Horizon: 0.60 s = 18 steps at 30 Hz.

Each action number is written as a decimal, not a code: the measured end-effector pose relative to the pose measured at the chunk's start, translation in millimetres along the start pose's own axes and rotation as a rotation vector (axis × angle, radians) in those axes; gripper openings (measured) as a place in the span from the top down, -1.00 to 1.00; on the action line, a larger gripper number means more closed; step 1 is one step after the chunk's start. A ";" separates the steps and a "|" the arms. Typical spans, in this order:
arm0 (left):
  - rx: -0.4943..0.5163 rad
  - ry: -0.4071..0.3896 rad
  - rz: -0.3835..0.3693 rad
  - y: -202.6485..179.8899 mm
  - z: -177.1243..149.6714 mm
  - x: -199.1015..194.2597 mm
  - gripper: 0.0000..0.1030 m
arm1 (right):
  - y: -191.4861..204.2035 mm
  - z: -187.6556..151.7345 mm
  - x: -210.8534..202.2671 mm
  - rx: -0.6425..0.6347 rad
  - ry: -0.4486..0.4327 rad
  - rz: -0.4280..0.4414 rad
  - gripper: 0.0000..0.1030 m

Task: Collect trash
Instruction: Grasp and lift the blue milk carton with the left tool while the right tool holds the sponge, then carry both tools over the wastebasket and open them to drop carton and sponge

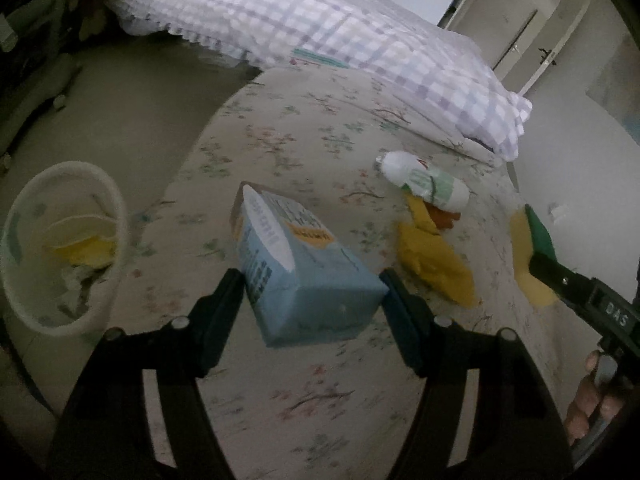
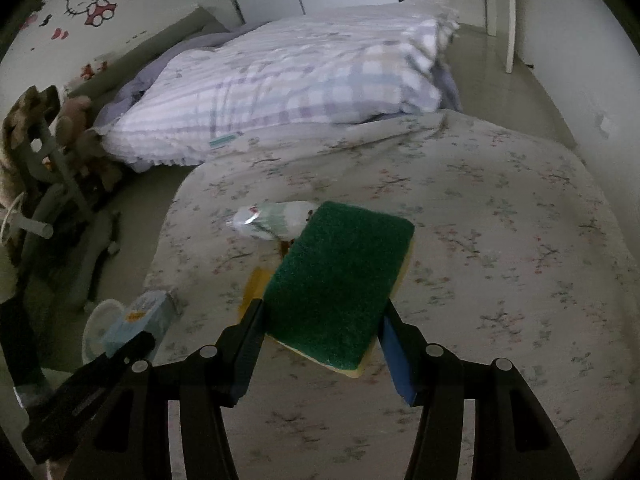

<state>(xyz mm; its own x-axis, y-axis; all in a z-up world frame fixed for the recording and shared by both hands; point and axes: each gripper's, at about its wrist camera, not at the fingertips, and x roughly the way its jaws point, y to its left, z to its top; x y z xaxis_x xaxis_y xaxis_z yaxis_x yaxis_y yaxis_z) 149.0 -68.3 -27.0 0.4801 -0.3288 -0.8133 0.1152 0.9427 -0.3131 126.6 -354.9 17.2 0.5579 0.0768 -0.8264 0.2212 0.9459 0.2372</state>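
Note:
My left gripper (image 1: 311,280) is shut on a light blue carton (image 1: 296,264), held tilted above the floral bedspread (image 1: 304,128). To its left a white trash bin (image 1: 120,208) stands on the floor, with yellow and white scraps inside. My right gripper (image 2: 323,310) is shut on a green and yellow sponge (image 2: 340,276), also lifted over the bed. On the bedspread lie a white bottle with a green label (image 1: 424,180), crumpled yellow paper (image 1: 432,260) and a small orange scrap (image 1: 444,216). In the right wrist view the bottle (image 2: 276,220) lies just beyond the sponge, and the carton (image 2: 148,316) shows at lower left.
A checked quilt (image 2: 288,80) lies piled at the far end of the bed. Plush toys and a grey frame (image 2: 48,152) crowd the floor on the left. A door (image 1: 516,40) stands at the back right. A person's hand (image 1: 592,392) holds the right gripper's handle.

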 end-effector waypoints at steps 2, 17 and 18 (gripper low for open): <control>-0.011 -0.002 0.000 12.7 -0.5 -8.0 -0.36 | 11.7 -2.6 2.0 -0.012 0.002 0.013 -0.10; -0.188 -0.072 0.042 133.5 -1.8 -65.2 -0.32 | 114.1 -25.0 27.7 -0.122 0.035 0.124 -0.10; -0.198 -0.074 0.044 140.9 -2.6 -67.4 -0.32 | 120.7 -26.7 30.9 -0.125 0.041 0.133 -0.10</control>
<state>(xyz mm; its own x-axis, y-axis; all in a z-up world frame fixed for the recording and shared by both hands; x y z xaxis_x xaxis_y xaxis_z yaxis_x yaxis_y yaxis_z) 130.6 86.5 -17.5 0.5443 -0.2754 -0.7924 -0.0771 0.9241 -0.3742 149.2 -230.0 6.7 0.5421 0.2144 -0.8125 0.0448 0.9582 0.2827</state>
